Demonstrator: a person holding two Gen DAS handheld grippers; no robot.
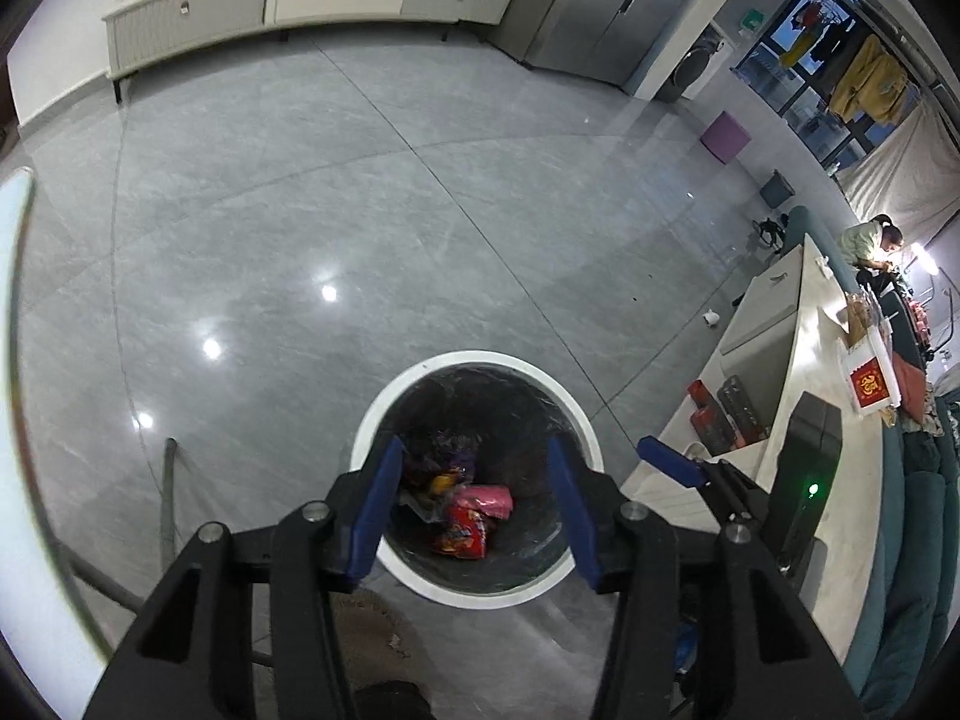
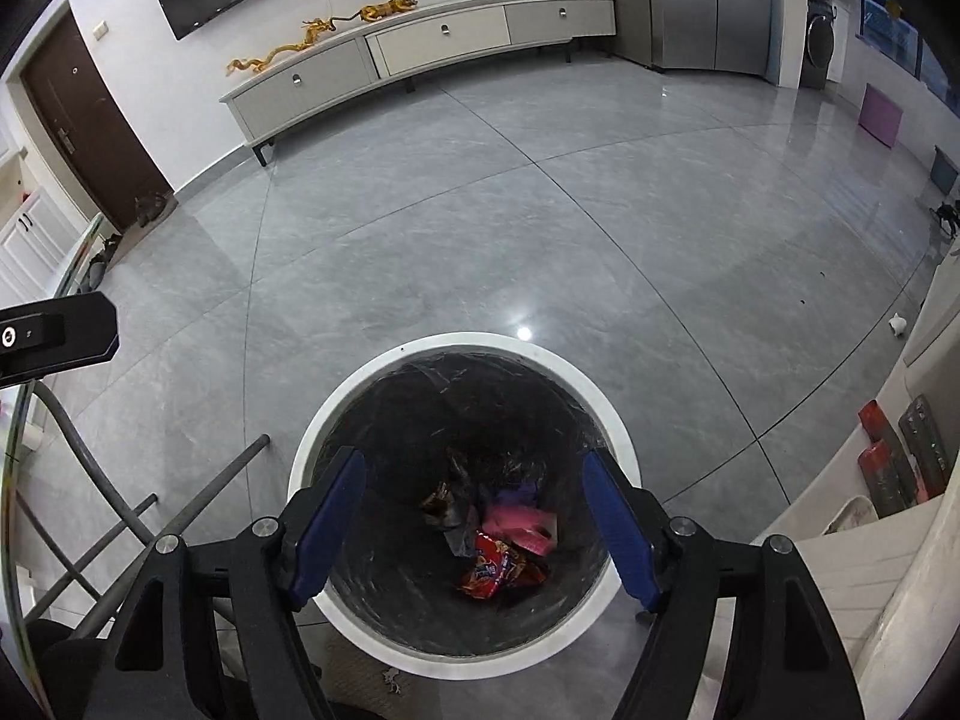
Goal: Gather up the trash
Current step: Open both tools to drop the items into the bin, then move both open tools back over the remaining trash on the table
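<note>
A round white-rimmed trash bin [image 1: 480, 360] with a black liner stands on the grey floor; it also shows in the right wrist view [image 2: 462, 342]. Inside lie a red snack wrapper [image 1: 465, 534] [image 2: 501, 570], a pink wrapper [image 1: 483, 501] [image 2: 519, 525] and darker crumpled pieces. My left gripper [image 1: 477, 480] hangs open and empty above the bin. My right gripper [image 2: 474, 498] is open and empty above the bin too. The other gripper's blue finger [image 1: 669, 459] shows at the right in the left wrist view.
A white low table [image 1: 798, 396] with a red-and-white box [image 1: 870, 384] and a black device [image 1: 804, 480] stands right of the bin. A small white scrap [image 2: 897, 324] lies on the floor. Grey chair legs [image 2: 198, 498] stand to the left. A TV cabinet [image 2: 420, 54] runs along the far wall.
</note>
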